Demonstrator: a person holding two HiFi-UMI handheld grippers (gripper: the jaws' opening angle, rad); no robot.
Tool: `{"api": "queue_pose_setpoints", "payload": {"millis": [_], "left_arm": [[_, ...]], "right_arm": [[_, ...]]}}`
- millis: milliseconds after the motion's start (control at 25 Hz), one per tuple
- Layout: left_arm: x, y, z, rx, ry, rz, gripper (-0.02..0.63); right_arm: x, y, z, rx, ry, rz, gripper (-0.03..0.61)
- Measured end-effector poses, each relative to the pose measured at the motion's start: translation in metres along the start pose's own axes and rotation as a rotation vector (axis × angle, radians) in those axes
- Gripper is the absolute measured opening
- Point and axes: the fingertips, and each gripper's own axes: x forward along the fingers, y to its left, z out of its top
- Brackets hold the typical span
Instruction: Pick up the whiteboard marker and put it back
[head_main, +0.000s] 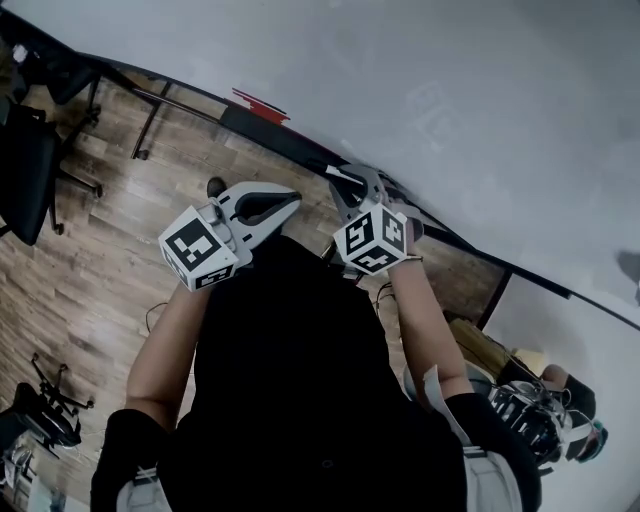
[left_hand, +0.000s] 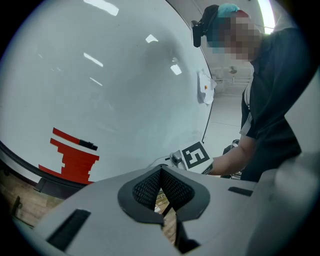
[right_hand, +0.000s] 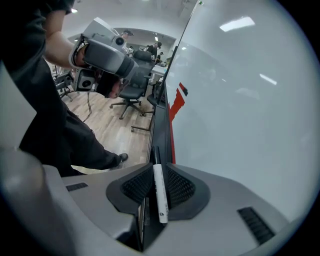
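Item: whiteboard marker (right_hand: 159, 194), white barrel, dark cap. It's sitting in my R tongs (right_hand: 156, 168), which are clenching on it, pads pressing both sides of the barrel. Long axis is running fwd along the tongs, cap end leading and butt end pointing back at the camera. Relation that counts: the cap is pointing along the black tray ledge (right_hand: 161, 125) at the foot of the whiteboard (right_hand: 240, 115), w/ the ledge lying just ahead of and below the tip. Judging the put-back is needing a short lowering onto that ledge, barrel roughly parallel to it. R hand is the nearer one, since it's carrying the item. L tongs (left_hand: 161, 172) are clamping tip to tip w/ nothing between, hanging off the board, so they're idling. View diffs: only the R gripper view is showing the marker and the grip. Head view is showing both tongs side by side near the board edge, L (head_main: 285, 203) and R (head_main: 350, 186), but no marker that I can make out. L gripper view is adding a red stepped patch (left_hand: 75, 159) low on the board w/ a small dark object (left_hand: 88, 145) on it; can't tell what that is.
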Motion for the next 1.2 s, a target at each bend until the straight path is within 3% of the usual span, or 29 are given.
{"api": "queue_pose_setpoints", "payload": {"millis": [400, 1200], "left_arm": [[-0.001, 0.004, 0.004, -0.023, -0.013, -0.019, 0.011], [-0.017, 0.013, 0.004, -0.050, -0.030, -0.022, 0.011]], "right_arm": [[0.013, -0.002, -0.012, -0.014, 0.141, -0.022, 0.081], [0.029, -0.005, -0.019, -0.025, 0.237, -0.089, 0.098]]}}
